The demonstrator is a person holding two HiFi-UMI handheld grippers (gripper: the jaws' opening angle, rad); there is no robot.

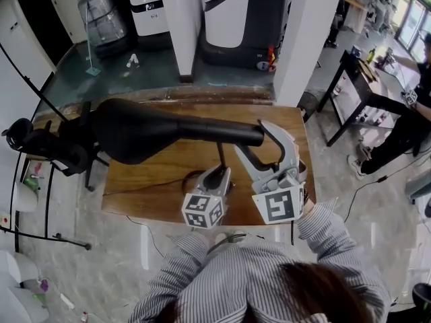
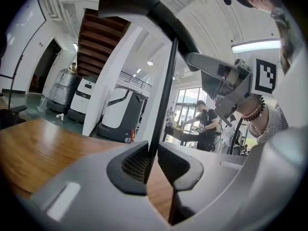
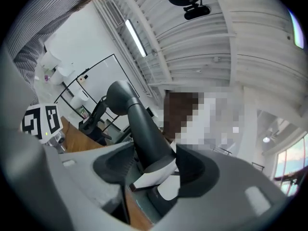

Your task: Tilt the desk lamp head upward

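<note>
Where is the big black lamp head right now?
In the head view, the big black cone-shaped lamp head hangs above the brown wooden table, wide end toward the left, narrow end clamped in the right gripper.

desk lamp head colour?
Plain matte black, no pattern. The lamp head shows best in the head view, dark against the wooden table.

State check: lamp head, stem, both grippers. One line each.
lamp head: about level, not yet tilted up.
lamp stem: near upright, clamped low down.
left gripper: shut on lamp stem.
right gripper: shut on the lamp head's narrow end.
</note>
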